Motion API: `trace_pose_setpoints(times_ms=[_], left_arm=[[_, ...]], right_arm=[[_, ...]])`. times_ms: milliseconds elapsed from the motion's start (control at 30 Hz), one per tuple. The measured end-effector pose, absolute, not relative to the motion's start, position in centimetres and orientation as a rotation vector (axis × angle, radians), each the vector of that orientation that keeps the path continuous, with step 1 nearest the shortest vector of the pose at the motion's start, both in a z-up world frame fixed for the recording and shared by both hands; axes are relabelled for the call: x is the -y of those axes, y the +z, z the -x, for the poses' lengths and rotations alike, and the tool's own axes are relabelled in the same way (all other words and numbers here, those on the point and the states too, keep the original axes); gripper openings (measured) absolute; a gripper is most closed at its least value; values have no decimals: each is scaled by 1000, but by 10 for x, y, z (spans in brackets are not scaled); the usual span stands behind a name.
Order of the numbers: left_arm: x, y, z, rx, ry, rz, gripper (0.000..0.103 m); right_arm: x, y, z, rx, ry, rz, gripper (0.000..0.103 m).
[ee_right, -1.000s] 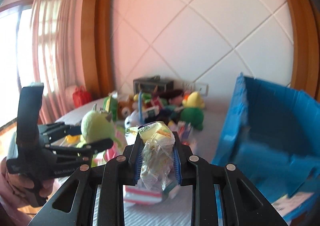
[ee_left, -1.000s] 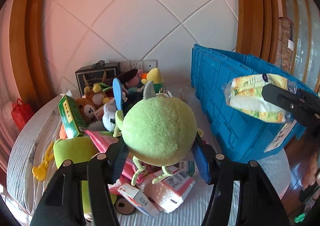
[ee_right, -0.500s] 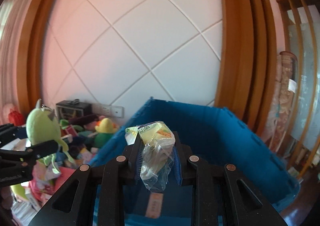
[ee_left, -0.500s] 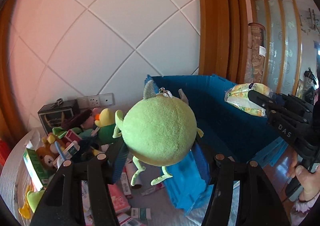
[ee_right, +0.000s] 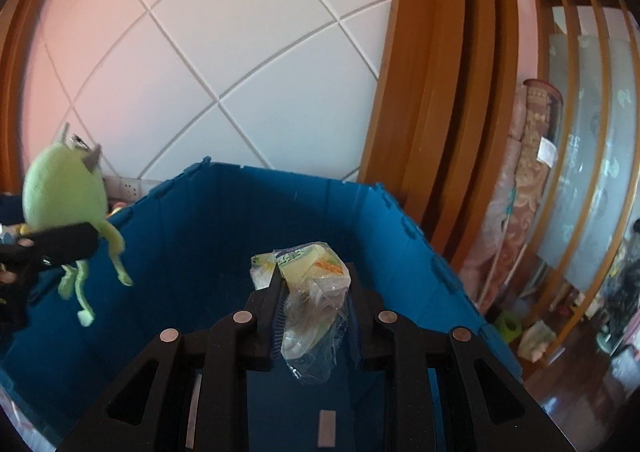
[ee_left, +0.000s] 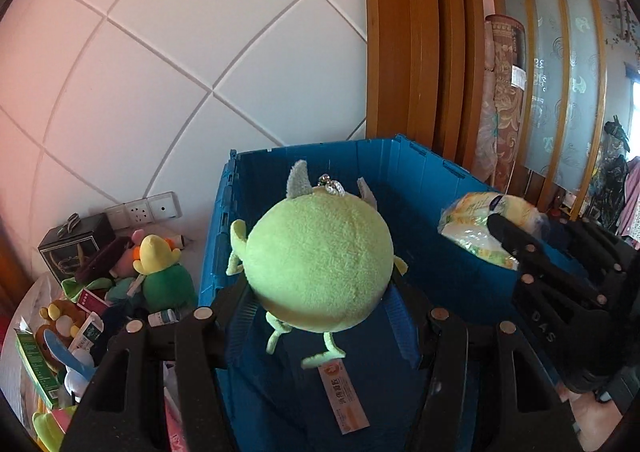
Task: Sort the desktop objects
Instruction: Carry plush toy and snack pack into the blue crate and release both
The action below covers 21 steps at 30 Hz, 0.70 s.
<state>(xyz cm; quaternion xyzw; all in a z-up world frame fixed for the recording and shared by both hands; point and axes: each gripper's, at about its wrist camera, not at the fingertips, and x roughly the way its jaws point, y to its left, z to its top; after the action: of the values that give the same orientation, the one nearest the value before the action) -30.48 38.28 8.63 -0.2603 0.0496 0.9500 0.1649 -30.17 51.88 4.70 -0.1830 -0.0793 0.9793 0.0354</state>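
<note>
Fingers of our left gripper point(ee_left: 320, 308) squeeze a green plush toy point(ee_left: 316, 264) above the blue crate point(ee_left: 224, 220); at three o'clock our right gripper point(ee_right: 316, 316) pinches a clear snack bag point(ee_right: 308, 280) nearly closed, both poised for dropping inside.

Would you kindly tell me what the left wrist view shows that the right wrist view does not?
Only the left wrist view: the pile of plush toys and small boxes beside the crate, and a paper tag lying inside it. Only the right wrist view: a small lime-green object on the wooden floor. Both: the blue plastic crate, the round green plush monster and the clear-wrapped yellow packet.
</note>
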Motion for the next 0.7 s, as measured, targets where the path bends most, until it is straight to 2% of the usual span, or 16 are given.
trace_pose_setpoints(times_ms=[300,367,433,467,500,567,700], left_arm=[[-386,70,319,-146,2679,890,63],[-385,70,316,-140,2706,871,66],[-384,71,313,-143,2709,857,72],[-384,71,313,-147,2711,853,75],[-385,71,312,-152,2710,850,75],[-382,73,311,-135,2719,837,77],[-378,73,312,-105,2712,844,77]], right_arm=[[-527,44,311,210,2982,705,28],[-526,43,311,222,2973,720,30],[-525,43,310,238,2972,714,40],[-527,44,311,240,2974,706,53],[-527,45,310,238,2973,694,72],[-525,48,306,235,2959,655,90],[-526,50,305,214,2953,627,92]])
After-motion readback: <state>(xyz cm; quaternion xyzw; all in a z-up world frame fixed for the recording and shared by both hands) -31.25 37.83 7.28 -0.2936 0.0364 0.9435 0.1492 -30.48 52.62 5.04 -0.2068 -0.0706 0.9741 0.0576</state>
